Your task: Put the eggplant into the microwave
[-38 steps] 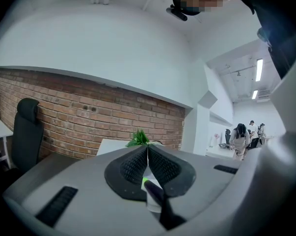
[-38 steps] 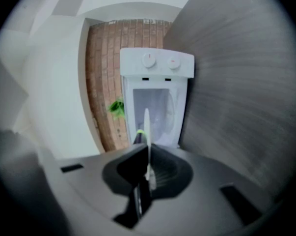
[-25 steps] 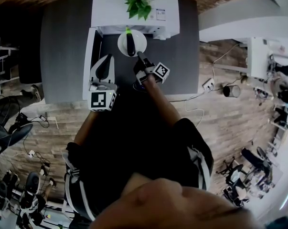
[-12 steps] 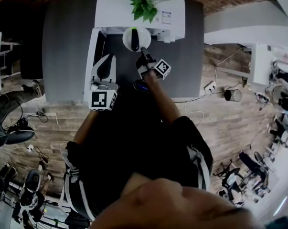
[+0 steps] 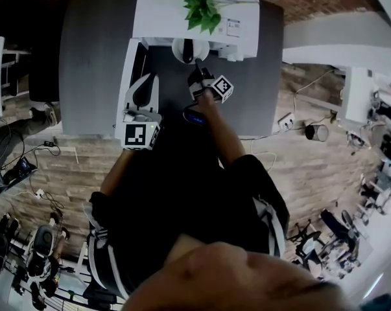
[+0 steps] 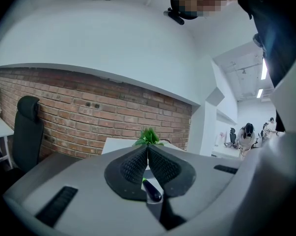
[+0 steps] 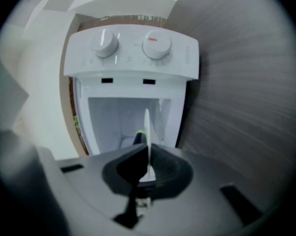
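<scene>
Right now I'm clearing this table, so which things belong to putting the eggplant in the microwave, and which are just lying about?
In the job: eggplant, its plate, open microwave, right gripper clamped on the plate.
Lying about: plant atop the microwave, office chair.

microwave (image 7: 133, 58): smooth white plastic | plate (image 7: 147, 124): glossy white | eggplant (image 6: 151, 191): glossy dark skin | table (image 5: 91, 57): matt grey | wall (image 6: 79, 102): rough brick

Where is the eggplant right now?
In the head view, the dark eggplant with the green tip lies on a round white plate at the white microwave's open front, just beyond the right tongs pinching that plate.
</scene>
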`<state>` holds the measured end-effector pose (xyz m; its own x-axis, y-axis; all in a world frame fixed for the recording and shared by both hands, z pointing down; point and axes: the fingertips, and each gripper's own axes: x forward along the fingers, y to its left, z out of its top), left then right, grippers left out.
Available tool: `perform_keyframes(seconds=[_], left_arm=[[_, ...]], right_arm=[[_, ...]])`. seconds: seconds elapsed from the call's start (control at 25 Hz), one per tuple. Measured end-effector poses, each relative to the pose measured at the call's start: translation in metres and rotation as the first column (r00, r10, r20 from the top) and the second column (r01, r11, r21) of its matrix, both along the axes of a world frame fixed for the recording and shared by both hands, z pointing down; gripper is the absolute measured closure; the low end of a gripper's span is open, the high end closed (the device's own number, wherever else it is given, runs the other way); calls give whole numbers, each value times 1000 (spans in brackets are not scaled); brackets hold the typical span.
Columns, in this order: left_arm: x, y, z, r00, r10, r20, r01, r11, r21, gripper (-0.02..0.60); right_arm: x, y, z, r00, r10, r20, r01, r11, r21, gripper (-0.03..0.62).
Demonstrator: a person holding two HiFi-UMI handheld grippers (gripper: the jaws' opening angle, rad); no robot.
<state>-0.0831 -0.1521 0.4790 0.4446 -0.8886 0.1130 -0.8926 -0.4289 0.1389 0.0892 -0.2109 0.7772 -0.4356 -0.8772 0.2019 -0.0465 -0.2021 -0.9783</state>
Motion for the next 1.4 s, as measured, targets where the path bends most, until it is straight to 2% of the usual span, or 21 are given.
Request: perform_keyframes(seconds=[0.6, 1.4], left_arm=[[1, -10, 10, 1000, -9, -2, 9, 1000, -30, 540], [-1, -21, 12, 1000, -18, 1, 18, 999, -35, 540]], right_arm=[[6, -16, 25, 1000, 12, -22, -13, 999, -39, 556], [2, -35, 25, 1000, 14, -19, -14, 999, -33, 556]])
